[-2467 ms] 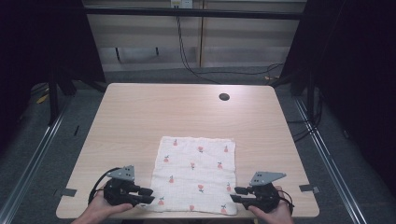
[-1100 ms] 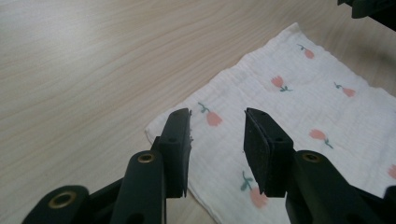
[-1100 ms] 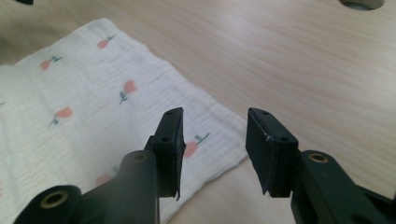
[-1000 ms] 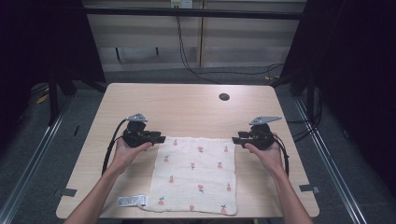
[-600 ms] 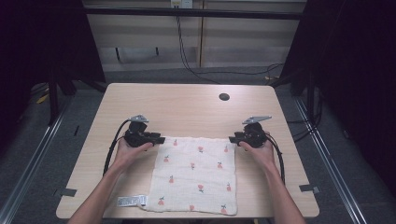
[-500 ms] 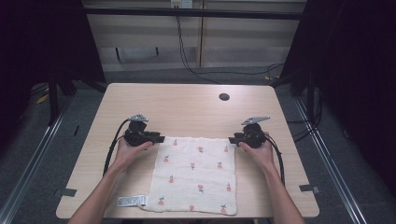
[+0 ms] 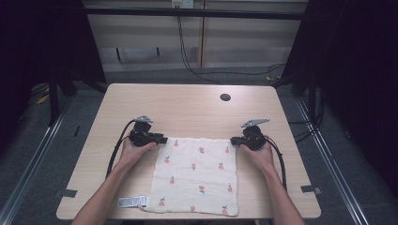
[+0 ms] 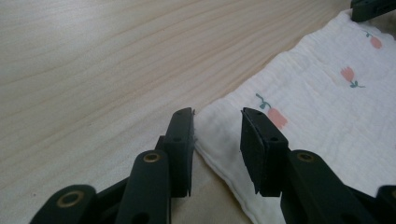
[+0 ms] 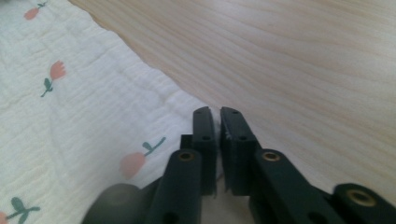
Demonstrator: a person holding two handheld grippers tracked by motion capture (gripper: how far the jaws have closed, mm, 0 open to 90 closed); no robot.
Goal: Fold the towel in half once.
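Two grippers sit at the far corners of the cloth (image 7: 197, 174), which lies flat on the near half of the table (image 7: 187, 108). The right gripper (image 9: 217, 122) is clenched on its corner; the left gripper (image 8: 215, 126), jaws just closing, straddles its corner ungripped. One white label (image 7: 132, 202) lies beside the cloth's near left corner, its writing too small to read.

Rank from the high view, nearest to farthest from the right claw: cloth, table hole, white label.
1. Cloth: its far right corner is at the right claw.
2. Table hole: farther back, near the far edge.
3. White label: near left corner.
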